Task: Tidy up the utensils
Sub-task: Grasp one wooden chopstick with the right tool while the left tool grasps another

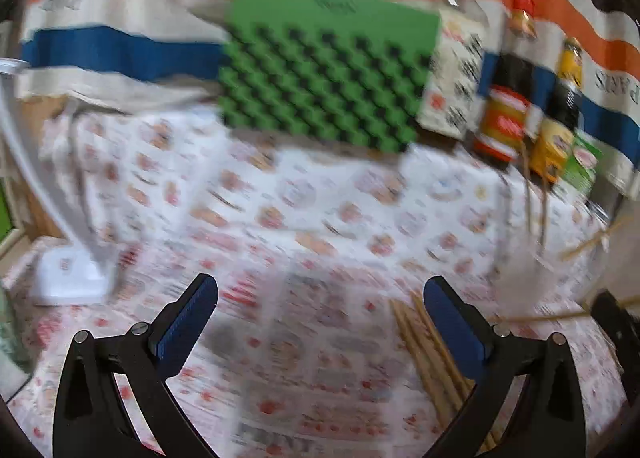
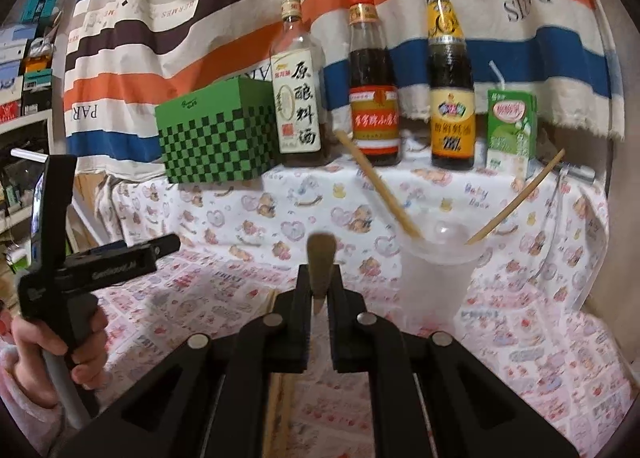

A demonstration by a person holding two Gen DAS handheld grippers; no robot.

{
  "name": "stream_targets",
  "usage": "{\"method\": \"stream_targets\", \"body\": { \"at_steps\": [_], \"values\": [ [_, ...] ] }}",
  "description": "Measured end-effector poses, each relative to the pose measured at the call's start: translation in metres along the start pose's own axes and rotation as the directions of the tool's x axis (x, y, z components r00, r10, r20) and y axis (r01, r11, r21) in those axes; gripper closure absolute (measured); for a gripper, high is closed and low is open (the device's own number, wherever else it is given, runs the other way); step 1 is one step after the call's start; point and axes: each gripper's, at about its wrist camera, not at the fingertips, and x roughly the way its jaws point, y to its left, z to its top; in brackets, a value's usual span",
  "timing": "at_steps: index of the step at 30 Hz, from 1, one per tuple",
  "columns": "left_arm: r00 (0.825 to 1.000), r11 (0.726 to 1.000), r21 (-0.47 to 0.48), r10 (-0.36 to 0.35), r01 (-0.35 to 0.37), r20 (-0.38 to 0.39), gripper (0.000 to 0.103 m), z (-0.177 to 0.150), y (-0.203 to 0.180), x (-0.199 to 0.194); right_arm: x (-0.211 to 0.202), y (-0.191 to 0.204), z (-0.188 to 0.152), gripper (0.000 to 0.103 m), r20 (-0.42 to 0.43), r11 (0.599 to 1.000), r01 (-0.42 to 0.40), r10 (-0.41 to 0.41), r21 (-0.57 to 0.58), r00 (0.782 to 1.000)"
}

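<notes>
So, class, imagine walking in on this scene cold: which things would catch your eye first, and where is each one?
The green checkered box stands out at the back left of the table, beside three sauce bottles lined up against the striped cloth. Nearer, a clear cup holds two chopsticks leaning apart. In the foreground the right claw is shut on another chopstick, pointing toward the cup.

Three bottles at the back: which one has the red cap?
The middle bottle, dark sauce with a red and yellow label. The clear bottle to its left has a pale cap; the yellow-labelled bottle to its right has a gold top.
</notes>
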Motion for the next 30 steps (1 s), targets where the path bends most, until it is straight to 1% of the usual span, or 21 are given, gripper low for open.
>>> {"method": "stream_targets", "body": {
  "at_steps": [1,2,4,5,6,7,8,9,10,11,12,14,15,16,17,19,23,25,27,30],
  "values": [
    [0.999,1.0,-0.002,-0.018,0.018,-0.043,0.005,0.001,-0.004,0.007,0.002,-0.003,0.0,0.097,-0.001,1.0,0.012,-0.012,0.004,1.0],
    [0.996,1.0,0.001,-0.012,0.013,-0.092,0.008,0.003,-0.009,0.015,0.005,-0.007,0.001,0.097,-0.009,1.0,0.018,-0.018,0.02,1.0],
    [0.981,0.999,0.031,0.012,-0.006,-0.194,0.022,0.004,-0.02,0.033,0.013,-0.018,0.0,0.097,-0.045,0.997,0.011,-0.007,0.071,0.999],
    [0.969,0.999,0.045,0.008,0.004,-0.247,0.027,0.004,-0.026,0.044,0.016,-0.021,-0.001,0.097,-0.058,0.996,0.012,-0.007,0.087,0.998],
    [0.958,0.999,0.048,-0.001,0.015,-0.288,0.036,0.003,-0.03,0.052,0.019,-0.025,-0.001,0.097,-0.07,0.995,0.012,-0.005,0.101,0.998],
    [0.941,0.998,0.046,-0.014,0.032,-0.339,0.045,0.002,-0.035,0.062,0.021,-0.027,-0.001,0.097,-0.076,0.994,0.01,-0.002,0.11,0.997],
    [0.923,0.998,0.033,-0.032,0.048,-0.383,0.049,0.0,-0.038,0.07,0.021,-0.027,-0.002,0.097,-0.078,0.994,0.011,-0.002,0.11,0.997],
    [0.91,0.998,0.016,-0.051,0.063,-0.412,0.055,-0.003,-0.04,0.075,0.021,-0.028,-0.002,0.097,-0.077,0.994,0.017,-0.008,0.11,0.997],
    [0.895,0.997,-0.005,-0.069,0.074,-0.44,0.058,-0.005,-0.043,0.081,0.02,-0.028,-0.002,0.097,-0.075,0.994,0.02,-0.012,0.109,0.997],
    [0.887,0.997,-0.013,-0.074,0.076,-0.456,0.058,-0.006,-0.045,0.085,0.02,-0.028,-0.002,0.097,-0.073,0.994,0.02,-0.012,0.109,0.997],
    [0.878,0.998,-0.009,-0.065,0.069,-0.475,0.061,-0.009,-0.049,0.09,0.019,-0.028,-0.002,0.097,-0.071,0.994,0.019,-0.011,0.11,0.997],
    [0.866,0.999,0.007,-0.032,0.041,-0.5,0.071,-0.015,-0.054,0.096,0.019,-0.029,-0.002,0.097,-0.07,0.993,0.021,-0.013,0.113,0.997],
    [0.856,0.999,-0.004,-0.036,0.04,-0.515,0.075,-0.017,-0.055,0.101,0.02,-0.029,-0.002,0.097,-0.072,0.993,0.023,-0.015,0.117,0.997],
    [0.856,0.999,-0.01,-0.034,0.034,-0.517,0.075,-0.018,-0.057,0.102,0.021,-0.03,-0.002,0.097,-0.075,0.992,0.024,-0.015,0.121,0.997],
    [0.86,1.0,0.007,-0.014,0.021,-0.51,0.075,-0.017,-0.06,0.103,0.021,-0.031,-0.002,0.097,-0.077,0.992,0.024,-0.014,0.124,0.997],
    [0.855,1.0,0.024,-0.001,0.016,-0.519,0.075,-0.017,-0.065,0.108,0.021,-0.032,-0.002,0.097,-0.077,0.991,0.026,-0.016,0.13,0.997],
    [0.851,1.0,0.021,0.007,0.005,-0.526,0.075,-0.015,-0.071,0.112,0.021,-0.034,-0.001,0.097,-0.077,0.99,0.033,-0.023,0.136,0.997],
    [0.853,0.999,0.052,0.034,-0.008,-0.521,0.075,-0.014,-0.077,0.116,0.021,-0.034,-0.001,0.097,-0.078,0.989,0.036,-0.025,0.144,0.997],
    [0.856,0.995,0.097,0.083,-0.039,-0.511,0.075,-0.014,-0.083,0.119,0.02,-0.035,-0.001,0.097,-0.078,0.989,0.04,-0.029,0.145,0.997],
    [0.864,0.993,0.087,0.118,-0.086,-0.49,0.077,-0.011,-0.088,0.123,0.02,-0.033,0.0,0.097,-0.077,0.989,0.059,-0.048,0.135,0.996]
  ]
}}
